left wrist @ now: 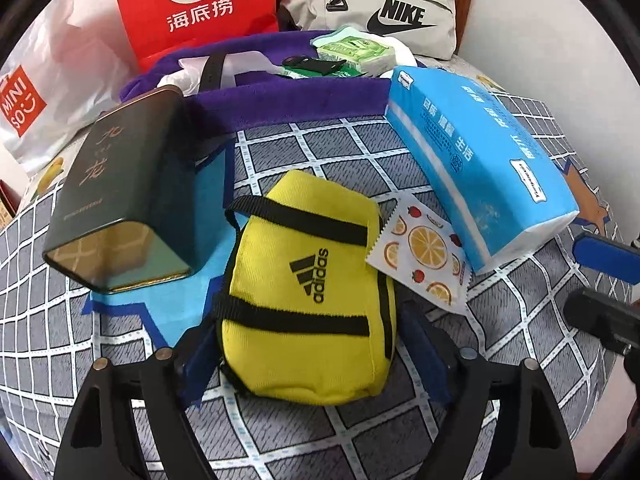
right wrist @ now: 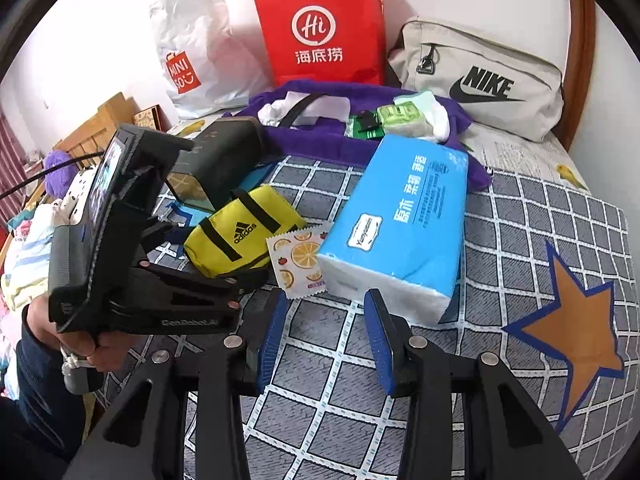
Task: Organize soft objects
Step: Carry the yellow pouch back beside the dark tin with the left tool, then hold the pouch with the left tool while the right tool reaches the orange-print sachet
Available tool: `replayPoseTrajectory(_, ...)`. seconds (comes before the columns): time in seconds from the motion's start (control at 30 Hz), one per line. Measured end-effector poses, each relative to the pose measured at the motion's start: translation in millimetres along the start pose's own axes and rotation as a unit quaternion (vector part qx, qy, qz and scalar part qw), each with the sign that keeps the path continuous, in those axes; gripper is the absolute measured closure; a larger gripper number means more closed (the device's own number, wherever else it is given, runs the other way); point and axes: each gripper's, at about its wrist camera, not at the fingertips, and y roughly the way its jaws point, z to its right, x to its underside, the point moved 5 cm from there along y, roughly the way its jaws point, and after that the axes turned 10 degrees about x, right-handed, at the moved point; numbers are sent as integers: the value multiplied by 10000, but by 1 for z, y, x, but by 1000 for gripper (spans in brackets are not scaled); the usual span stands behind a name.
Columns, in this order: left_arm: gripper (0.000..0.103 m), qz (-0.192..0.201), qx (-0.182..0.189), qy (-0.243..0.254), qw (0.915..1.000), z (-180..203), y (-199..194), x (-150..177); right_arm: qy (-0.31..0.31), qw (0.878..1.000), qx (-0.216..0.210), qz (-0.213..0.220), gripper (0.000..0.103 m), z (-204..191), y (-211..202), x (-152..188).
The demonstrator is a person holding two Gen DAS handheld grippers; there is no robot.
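A yellow Adidas pouch (left wrist: pixel 308 304) lies on the checked bedspread (left wrist: pixel 320 152). My left gripper (left wrist: pixel 310 344) is open, one blue pad on each side of the pouch's near end, and I see no squeeze on the fabric. Right of the pouch are an orange-print sachet (left wrist: pixel 420 252) and a blue tissue pack (left wrist: pixel 480 160). My right gripper (right wrist: pixel 326 296) is open with nothing between its pads, just short of the near end of the tissue pack (right wrist: pixel 400 232). The pouch (right wrist: pixel 240 240) and sachet (right wrist: pixel 298 260) lie to its left.
A dark tin box (left wrist: pixel 120 208) leans left of the pouch. Behind lies a purple towel (left wrist: pixel 300 96) with green tissue packs (left wrist: pixel 352 52) on it. A red paper bag (left wrist: pixel 196 4), a white Miniso bag (left wrist: pixel 48 88) and a beige Nike bag (left wrist: pixel 384 8) stand against the wall.
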Motion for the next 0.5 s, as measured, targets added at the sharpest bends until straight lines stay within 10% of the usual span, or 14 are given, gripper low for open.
replayPoseTrajectory(0.5,34,275,-145,-178,9994,-23,-30,20,-434,9989,-189,22,63,-37,8,1)
